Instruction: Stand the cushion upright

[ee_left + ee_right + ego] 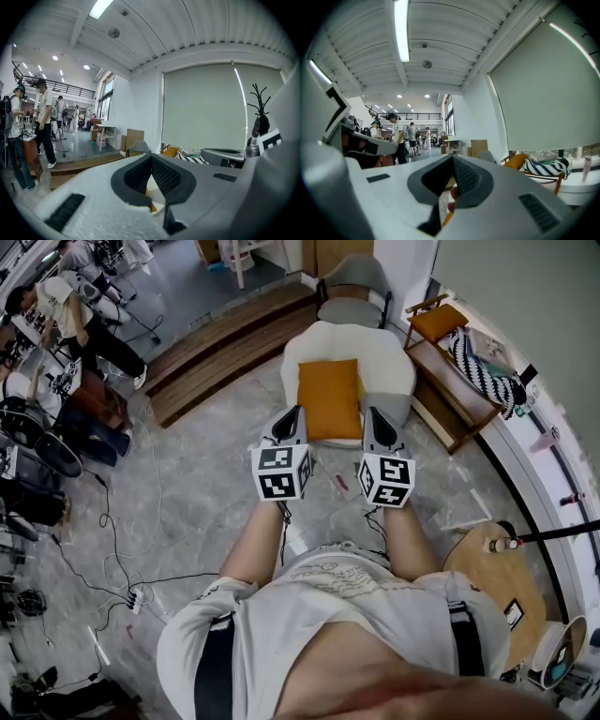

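Both grippers are held out ahead of me side by side over the pale marble floor, the left gripper (pixel 293 416) and the right gripper (pixel 377 418) each pointing toward the cream armchair (pixel 386 360). In the left gripper view the left gripper's (pixel 151 163) jaws are pressed together with nothing between them. The right gripper view shows the same for the right gripper (pixel 453 163): jaws closed, empty. The orange cushion (pixel 329 398) sits on the armchair's seat with its broad face turned up to the head camera, so it reads as lying back rather than standing on edge. In the head view it lies between the two gripper tips and just beyond them, and neither gripper has hold of it. A thin orange sliver of it (pixel 149 195) shows low down between the left jaws' bases. A grey patch (pixel 386 406) lies on the seat just right of the cushion. Behind the armchair stands a grey chair (pixel 352 296), to its right a wooden bench (pixel 457 390) carries a black-and-white striped cloth (pixel 483 367), and a round wooden table (pixel 492 582) is near my right side.
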Demonstrator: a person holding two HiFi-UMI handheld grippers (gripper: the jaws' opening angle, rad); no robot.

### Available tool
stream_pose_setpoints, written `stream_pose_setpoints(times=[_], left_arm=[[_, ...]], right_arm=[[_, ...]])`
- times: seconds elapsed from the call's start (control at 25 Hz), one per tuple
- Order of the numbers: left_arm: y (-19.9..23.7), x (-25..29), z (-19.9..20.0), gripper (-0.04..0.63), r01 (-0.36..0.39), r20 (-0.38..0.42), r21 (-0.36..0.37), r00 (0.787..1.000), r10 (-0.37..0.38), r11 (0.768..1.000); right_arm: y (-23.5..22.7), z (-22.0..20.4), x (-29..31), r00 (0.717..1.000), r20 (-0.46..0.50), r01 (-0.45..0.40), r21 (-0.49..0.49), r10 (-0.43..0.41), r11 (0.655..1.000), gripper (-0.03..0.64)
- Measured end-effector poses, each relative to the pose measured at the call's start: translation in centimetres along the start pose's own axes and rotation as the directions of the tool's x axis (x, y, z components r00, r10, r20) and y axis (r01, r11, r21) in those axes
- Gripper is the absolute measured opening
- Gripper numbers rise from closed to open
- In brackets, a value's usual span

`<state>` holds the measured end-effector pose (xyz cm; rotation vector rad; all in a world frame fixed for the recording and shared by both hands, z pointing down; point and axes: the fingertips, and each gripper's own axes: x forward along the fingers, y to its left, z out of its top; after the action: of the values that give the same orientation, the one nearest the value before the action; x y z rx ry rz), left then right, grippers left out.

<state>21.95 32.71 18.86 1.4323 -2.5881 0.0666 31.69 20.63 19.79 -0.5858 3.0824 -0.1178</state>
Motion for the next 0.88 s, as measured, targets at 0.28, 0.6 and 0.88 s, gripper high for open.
stream_pose_setpoints(times=[0.28,0.6,0.88], left_arm=[[-2.5,3.7,-0.1,0.021,-0.019,-0.004,-0.007,1.000,0.019,1.000],[-3.2,5.1,-0.7,0.021,-0.046,-0.031,-0.007,0.998,0.046,0.999],[-2.8,7.0,-1.2,0.021,-0.043,-0.041,-0.020,0.998,0.042,0.999]], right_arm=[[-4.0,-0.4,1.7,0.999,-0.008,-0.034,0.004,0.034,0.999,0.026],[-5.5,-1.1,2.7,0.998,-0.029,-0.055,0.019,0.055,0.998,0.026],[-6.5,-1.4,3.9,0.998,-0.030,-0.050,0.007,0.050,0.999,0.026]])
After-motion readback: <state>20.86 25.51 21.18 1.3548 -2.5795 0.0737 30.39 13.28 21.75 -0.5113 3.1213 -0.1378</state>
